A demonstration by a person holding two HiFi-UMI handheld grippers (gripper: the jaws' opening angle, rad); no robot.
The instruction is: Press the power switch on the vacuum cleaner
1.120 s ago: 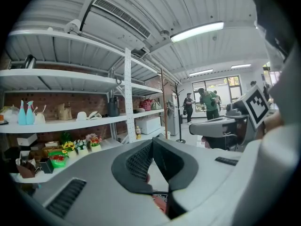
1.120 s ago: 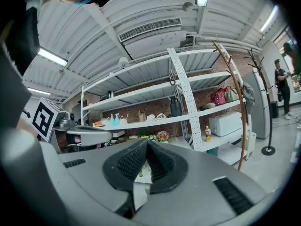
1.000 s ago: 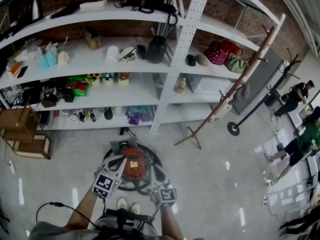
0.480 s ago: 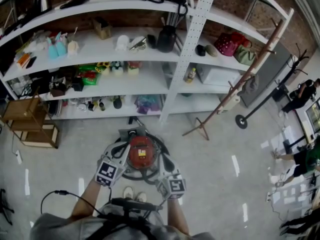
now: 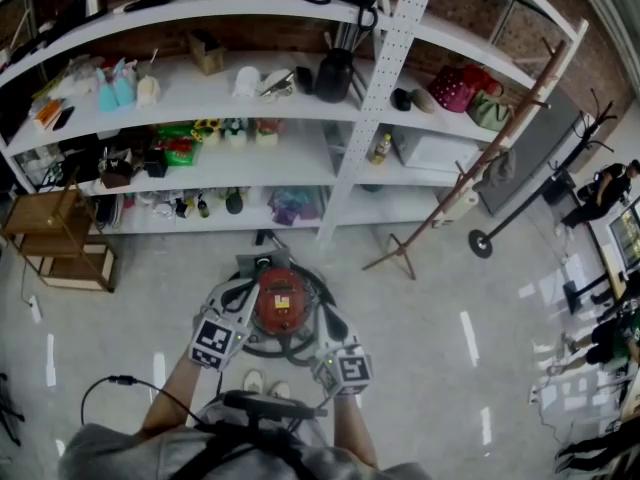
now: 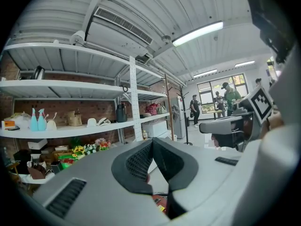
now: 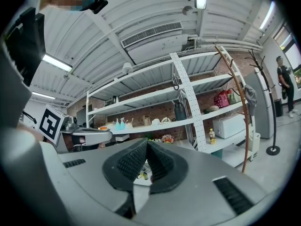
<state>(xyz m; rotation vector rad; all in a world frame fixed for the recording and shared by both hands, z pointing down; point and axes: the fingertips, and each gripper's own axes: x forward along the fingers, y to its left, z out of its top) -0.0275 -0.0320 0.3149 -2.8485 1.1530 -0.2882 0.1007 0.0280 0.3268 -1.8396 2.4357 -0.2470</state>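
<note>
The vacuum cleaner [image 5: 280, 303] is a round red canister on the floor in front of my feet, with a black hose looped around it. No power switch can be picked out in the head view. My left gripper [image 5: 238, 300] hangs over the canister's left side, shut and holding nothing. My right gripper [image 5: 327, 324] is at the canister's right side, also shut and holding nothing. In the left gripper view the left gripper's [image 6: 152, 143] pads meet at the tip, and a sliver of the red vacuum cleaner [image 6: 159, 204] shows below them. The right gripper [image 7: 146, 144] points at the shelves.
A white shelving unit [image 5: 300, 168] full of small items stands just behind the vacuum. A wooden coat rack [image 5: 470, 178] leans at the right, wooden crates [image 5: 55, 248] sit at the left, and a black cable [image 5: 110, 388] lies on the floor. People [image 5: 600, 193] stand far right.
The head camera has tilted, so the vacuum and both grippers sit a little higher in the view. Both grippers keep about the same places beside the canister and stay shut.
</note>
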